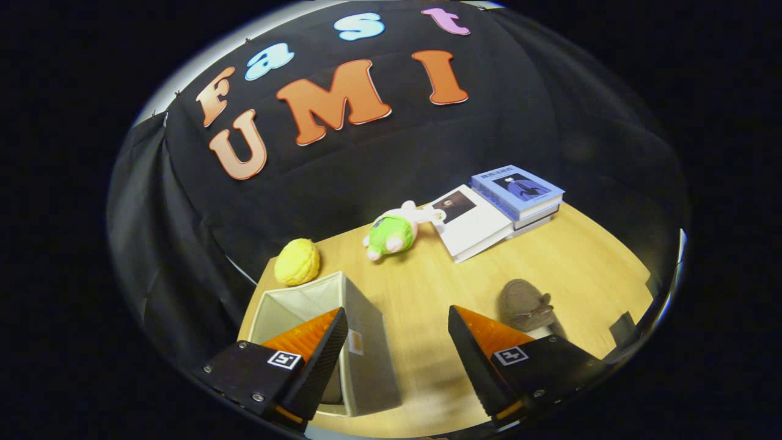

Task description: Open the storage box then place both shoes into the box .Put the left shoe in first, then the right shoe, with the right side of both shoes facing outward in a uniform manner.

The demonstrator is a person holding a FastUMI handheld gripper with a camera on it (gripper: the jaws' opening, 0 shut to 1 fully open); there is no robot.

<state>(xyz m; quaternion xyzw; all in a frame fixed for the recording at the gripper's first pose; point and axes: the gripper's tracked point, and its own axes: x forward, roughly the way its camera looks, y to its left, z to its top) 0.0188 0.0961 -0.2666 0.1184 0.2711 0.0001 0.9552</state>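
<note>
My gripper [397,330] hangs above the wooden table [586,269] with its two orange-and-black fingers wide apart and nothing between them. A grey fabric storage box [366,342] stands open-topped below the left finger [317,348], which overlaps its near wall. I cannot see the inside of the box well. A brown suede shoe [524,302] lies on the table just beyond the right finger [482,354], partly hidden by it.
A yellow knobbly ball [297,261] sits behind the box. A green and white plush toy [394,232] lies mid-table. Beyond it lie a white book [473,226] and a stack of books with a blue cover [519,192] near the back wall.
</note>
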